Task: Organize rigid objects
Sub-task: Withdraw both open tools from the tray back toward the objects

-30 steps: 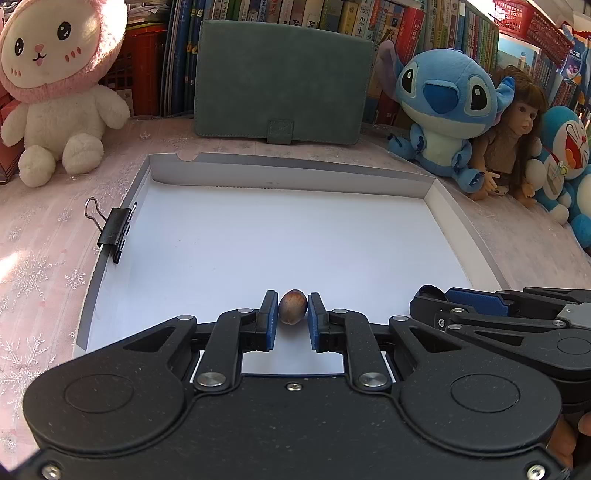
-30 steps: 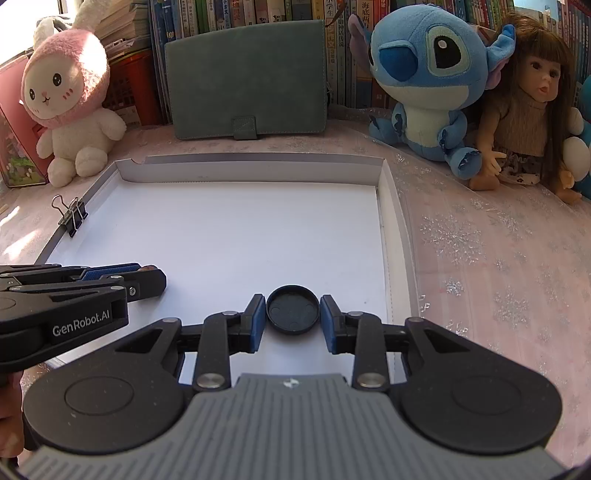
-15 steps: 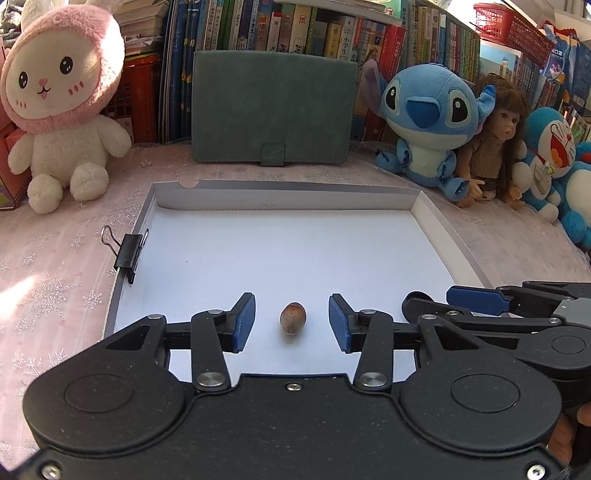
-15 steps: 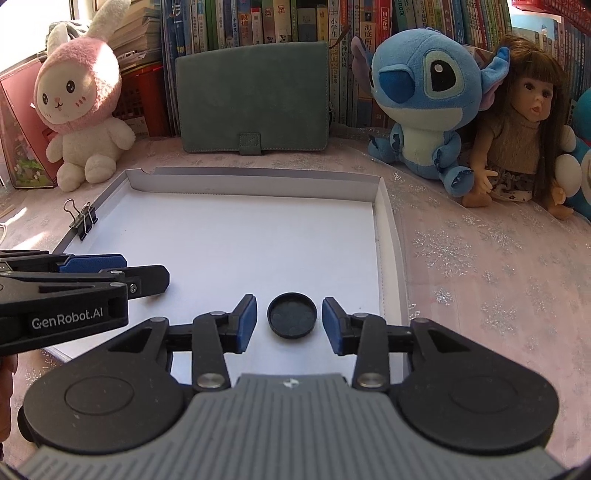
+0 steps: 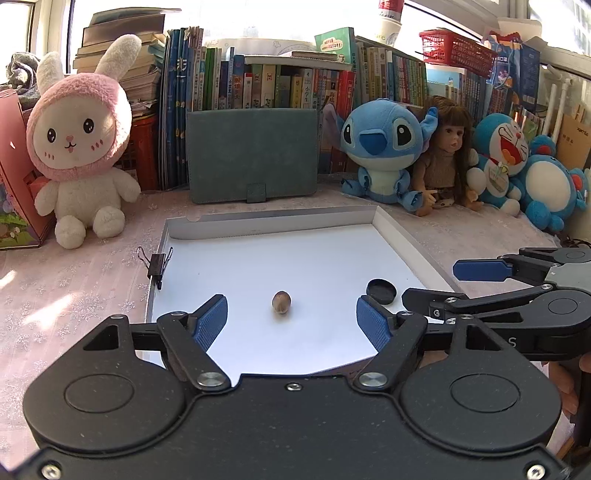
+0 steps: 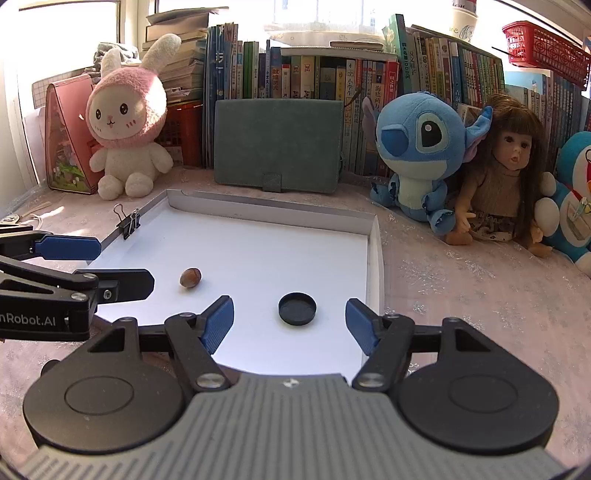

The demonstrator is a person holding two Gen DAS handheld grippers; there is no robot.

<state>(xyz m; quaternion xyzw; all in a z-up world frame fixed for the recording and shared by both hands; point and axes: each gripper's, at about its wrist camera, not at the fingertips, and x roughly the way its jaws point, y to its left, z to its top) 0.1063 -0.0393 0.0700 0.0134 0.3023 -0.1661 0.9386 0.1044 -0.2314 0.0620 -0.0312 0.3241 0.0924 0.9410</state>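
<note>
Home, likely child's room or study corner. Long row of books (image 6: 332, 85) packed upright along back, more stacked flat at left. Plush toys lined up before them: pink bunny (image 6: 125, 122), blue alien (image 6: 417, 155), doll (image 6: 506, 170), blue cat (image 5: 506, 155). Red basket (image 6: 543, 48) on top of books. Pink snowflake tablecloth (image 6: 461, 280). Sunlit window behind.

Sunlight pours through the window (image 6: 66, 33) behind a packed row of books (image 5: 295, 85), falling in bright patches on the pink snowflake tablecloth (image 6: 461, 295) below.
</note>
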